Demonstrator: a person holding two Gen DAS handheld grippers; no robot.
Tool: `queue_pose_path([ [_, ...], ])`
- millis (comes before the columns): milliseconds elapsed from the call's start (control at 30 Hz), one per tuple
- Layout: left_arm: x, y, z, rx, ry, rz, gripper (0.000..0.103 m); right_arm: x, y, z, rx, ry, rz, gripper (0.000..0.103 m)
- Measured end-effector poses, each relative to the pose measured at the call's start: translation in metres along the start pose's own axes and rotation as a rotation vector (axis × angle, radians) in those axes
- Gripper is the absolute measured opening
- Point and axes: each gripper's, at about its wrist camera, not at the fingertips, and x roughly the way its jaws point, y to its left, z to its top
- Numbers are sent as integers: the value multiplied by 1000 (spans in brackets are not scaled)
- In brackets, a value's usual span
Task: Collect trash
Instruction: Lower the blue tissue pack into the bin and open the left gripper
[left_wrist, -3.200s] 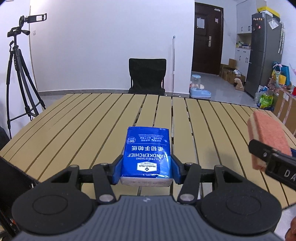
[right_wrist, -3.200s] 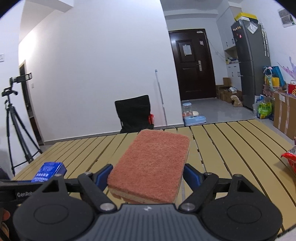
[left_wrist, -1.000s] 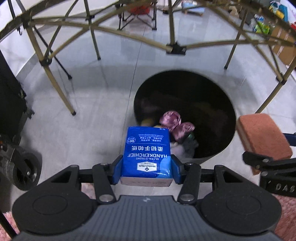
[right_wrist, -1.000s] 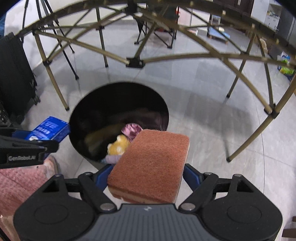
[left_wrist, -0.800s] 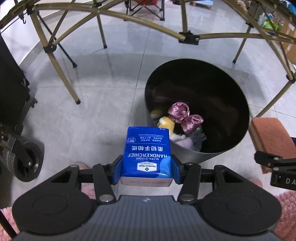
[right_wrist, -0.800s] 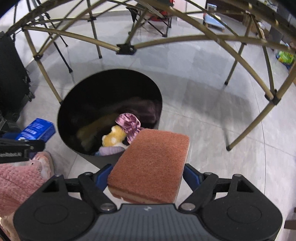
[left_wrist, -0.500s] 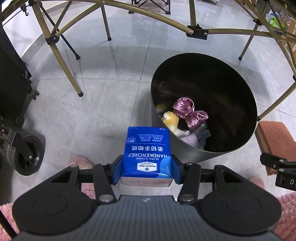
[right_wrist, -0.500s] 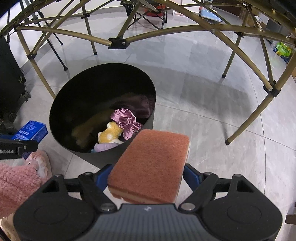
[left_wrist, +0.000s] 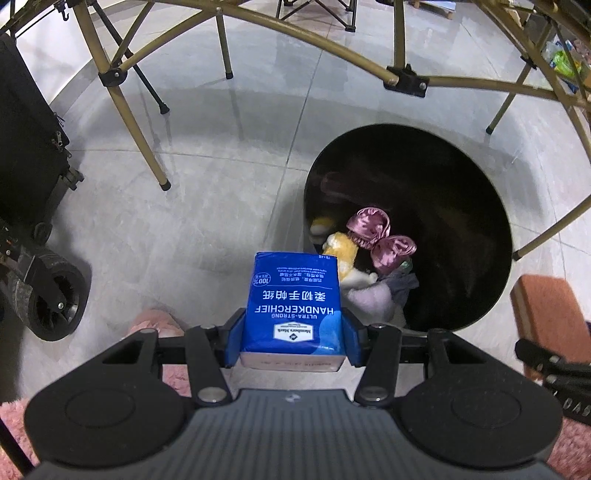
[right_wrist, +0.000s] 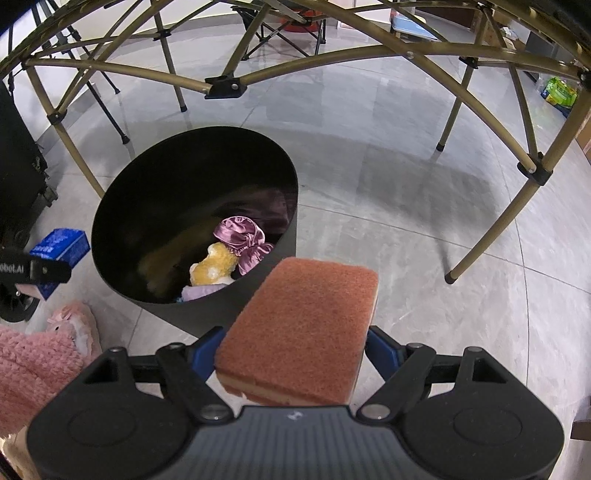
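**Two loads held short of the bin's mouth**

The left gripper has its jaws clamped narrow on a blue handkerchief pack, which stands out ahead of the blue pads. The right gripper has its jaws set wide on a rust-coloured scouring sponge, gripped by its long sides. Both point steeply down toward a round black trash bin on the tiled floor; it already holds a yellow plush toy and a purple satin bonnet.

The bin's mouth lies ahead of both sets of jaws, not under them — the pack's far end only overlaps the near rim, and the sponge hangs over the bin's outer wall. Letting go here would likely drop either item outside or bounce it off the rim. The sponge is light and springy, so it could skip away on the tile. The table's gold frame legs crowd in close by — a hurried reach could clip one.
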Motion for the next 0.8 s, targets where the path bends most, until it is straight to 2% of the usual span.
queue_pose_path([
  [167,-9,-14,9,3,-25,-15,52,-2,-6,-2,13,-4,-1,81],
  [800,-7,-80,29,40,-28,-55,52,-3,-27,-5,68,-13,-30,81],
])
